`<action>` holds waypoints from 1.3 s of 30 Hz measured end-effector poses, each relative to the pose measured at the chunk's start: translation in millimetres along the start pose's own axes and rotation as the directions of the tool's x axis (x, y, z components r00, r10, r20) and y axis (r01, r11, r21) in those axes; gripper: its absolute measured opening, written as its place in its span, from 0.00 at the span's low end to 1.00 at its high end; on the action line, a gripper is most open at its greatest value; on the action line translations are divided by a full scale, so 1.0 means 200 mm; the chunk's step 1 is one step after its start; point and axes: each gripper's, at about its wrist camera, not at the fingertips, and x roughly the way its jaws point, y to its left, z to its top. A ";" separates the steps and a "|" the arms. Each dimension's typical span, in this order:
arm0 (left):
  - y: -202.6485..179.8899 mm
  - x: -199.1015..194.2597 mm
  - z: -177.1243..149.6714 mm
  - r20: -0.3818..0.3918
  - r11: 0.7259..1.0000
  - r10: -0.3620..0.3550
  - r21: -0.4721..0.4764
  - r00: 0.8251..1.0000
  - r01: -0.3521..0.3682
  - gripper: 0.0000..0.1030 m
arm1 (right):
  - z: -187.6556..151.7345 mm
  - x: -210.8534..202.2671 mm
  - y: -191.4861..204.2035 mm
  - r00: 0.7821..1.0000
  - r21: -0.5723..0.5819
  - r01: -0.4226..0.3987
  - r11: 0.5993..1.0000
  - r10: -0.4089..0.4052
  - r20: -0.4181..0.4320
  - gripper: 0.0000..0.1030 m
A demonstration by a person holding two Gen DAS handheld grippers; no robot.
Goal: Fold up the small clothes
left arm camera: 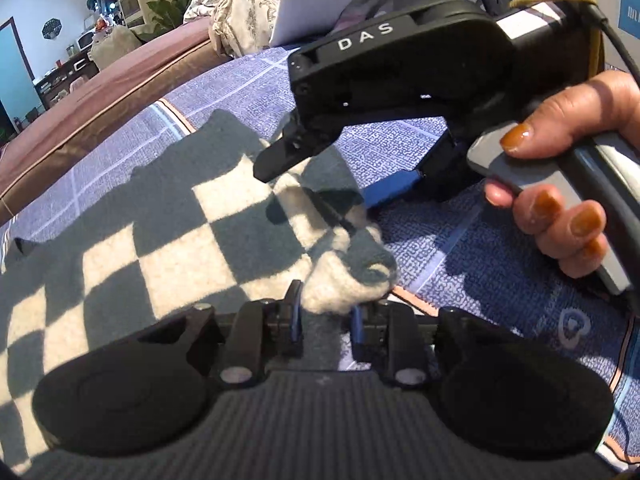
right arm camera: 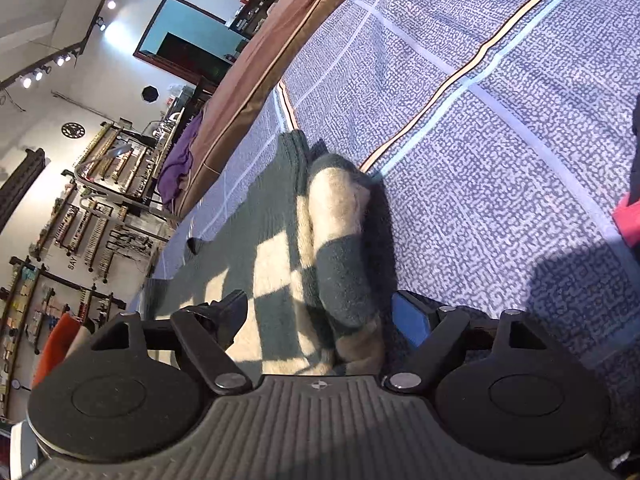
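The checkered knit garment (left arm camera: pixel 168 216) lies spread across the blue patterned bedspread (left arm camera: pixel 460 240) on the bed, and its long axis seems to run from the bunched corner by the claws out toward the bed's far edge, though I can't tell which end is which. The right claw (right arm camera: pixel 320 316) stands apart with the rolled-up fold just sitting between its fingers, so the fold could flop open if that side lifts without biting. The left claw (left arm camera: pixel 326 316) is clamped on only a small wad of the corner, which might slip out under a tug.
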 end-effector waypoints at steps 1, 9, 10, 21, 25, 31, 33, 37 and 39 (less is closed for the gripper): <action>0.02 0.01 0.00 0.002 1.000 -0.004 -0.012 1.000 0.004 0.23 | 0.02 0.01 0.00 1.000 0.000 -0.005 1.000 0.005 -0.001 1.00; -0.01 0.00 -0.04 0.005 1.000 -0.011 -0.025 1.000 0.011 0.26 | 0.13 0.15 0.00 0.999 0.076 -0.036 0.996 0.039 -0.028 0.71; -0.02 -0.01 -0.05 0.005 1.000 -0.013 -0.029 1.000 0.013 0.27 | 0.13 0.16 0.00 0.998 0.087 -0.032 0.996 0.036 -0.045 0.63; -0.05 -0.02 -0.11 0.035 0.992 -0.047 -0.114 0.998 0.051 0.40 | 0.09 0.10 -0.02 0.998 0.062 -0.027 0.998 0.031 -0.063 0.25; 0.03 -0.02 -0.11 0.045 0.967 -0.092 -0.235 0.995 0.100 0.37 | 0.08 0.10 0.03 0.999 0.003 0.011 1.000 -0.011 -0.042 0.26; 0.12 -0.04 -0.13 0.054 0.928 -0.125 -0.347 0.991 0.136 0.28 | 0.09 0.10 0.08 0.997 -0.030 0.064 0.998 -0.065 -0.038 0.26; 0.15 -0.05 -0.15 0.060 0.913 -0.138 -0.379 0.989 0.151 0.24 | 0.09 0.09 0.10 0.995 -0.061 0.085 0.995 -0.087 -0.037 0.27; 0.18 -0.07 -0.16 0.067 0.905 -0.143 -0.395 0.987 0.158 0.23 | 0.10 0.08 0.10 0.995 -0.061 0.098 0.993 -0.100 -0.027 0.28; 0.19 -0.10 -0.18 0.073 0.899 -0.145 -0.407 0.987 0.162 0.23 | 0.11 0.07 0.11 0.995 -0.056 0.096 0.994 -0.097 -0.021 0.27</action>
